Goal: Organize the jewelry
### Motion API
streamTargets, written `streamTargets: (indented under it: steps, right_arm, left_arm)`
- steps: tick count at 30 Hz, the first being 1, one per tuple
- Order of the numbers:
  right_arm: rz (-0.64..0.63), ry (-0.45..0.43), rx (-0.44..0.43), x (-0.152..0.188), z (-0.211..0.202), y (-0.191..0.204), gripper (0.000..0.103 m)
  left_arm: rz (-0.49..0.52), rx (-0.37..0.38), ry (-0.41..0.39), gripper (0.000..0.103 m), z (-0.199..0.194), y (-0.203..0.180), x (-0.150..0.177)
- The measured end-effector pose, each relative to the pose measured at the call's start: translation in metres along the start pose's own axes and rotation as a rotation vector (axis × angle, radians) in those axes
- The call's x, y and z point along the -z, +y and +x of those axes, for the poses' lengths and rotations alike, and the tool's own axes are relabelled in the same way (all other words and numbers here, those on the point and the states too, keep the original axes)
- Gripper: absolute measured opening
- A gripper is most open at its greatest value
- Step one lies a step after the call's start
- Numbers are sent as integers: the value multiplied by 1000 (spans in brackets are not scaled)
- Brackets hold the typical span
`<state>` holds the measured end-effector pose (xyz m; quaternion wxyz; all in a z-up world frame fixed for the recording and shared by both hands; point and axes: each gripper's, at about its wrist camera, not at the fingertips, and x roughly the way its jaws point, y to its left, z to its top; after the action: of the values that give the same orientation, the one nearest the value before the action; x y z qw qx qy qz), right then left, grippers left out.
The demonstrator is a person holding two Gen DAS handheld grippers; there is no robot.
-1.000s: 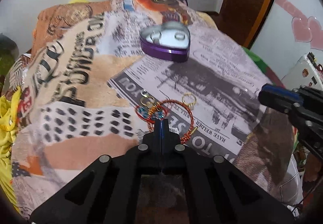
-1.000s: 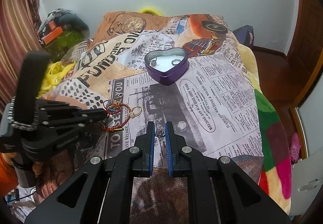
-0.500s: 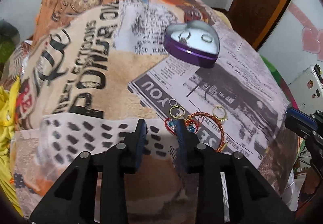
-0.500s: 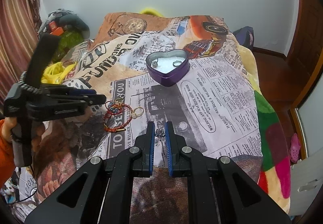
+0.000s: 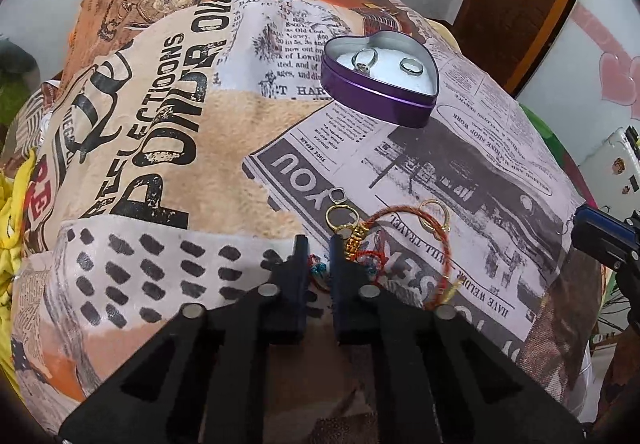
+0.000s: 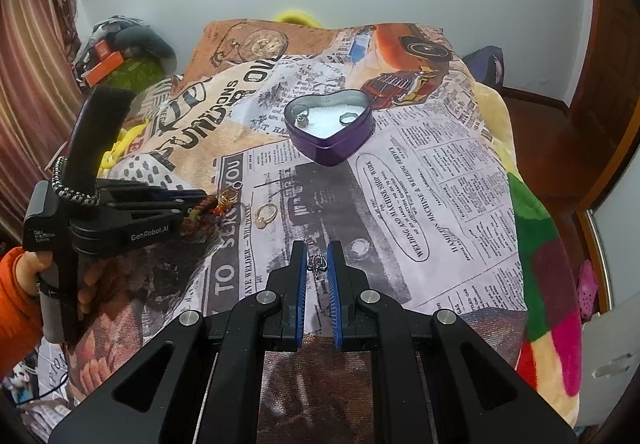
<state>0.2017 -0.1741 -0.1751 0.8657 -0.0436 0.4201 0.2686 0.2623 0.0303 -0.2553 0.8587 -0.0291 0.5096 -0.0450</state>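
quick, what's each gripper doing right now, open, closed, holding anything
Left gripper: just closed on the red bracelet.
Right gripper: closed on a small silver charm.

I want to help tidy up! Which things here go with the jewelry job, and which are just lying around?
For the job: heart tin, two rings in it, gold rings, red bracelet, silver charm in the right tongs.

Just lying about: blanket, yellow cloth, pink shoe.
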Motion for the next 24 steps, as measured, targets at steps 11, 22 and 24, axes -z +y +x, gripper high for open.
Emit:
streamTargets:
  steps: [11, 22, 24]
  right_arm:
    - [-8, -25, 6, -4, -10, 4, 9]
    - [-21, -58, 17, -17, -14, 9, 9]
    - [-22, -65, 21, -21, -14, 9, 9]
  left_arm:
    - [12, 15, -52, 2, -37, 0, 3]
    - [51, 51, -196, 2, -94, -9, -15]
    - [57, 61, -214, 2, -98, -11, -21]
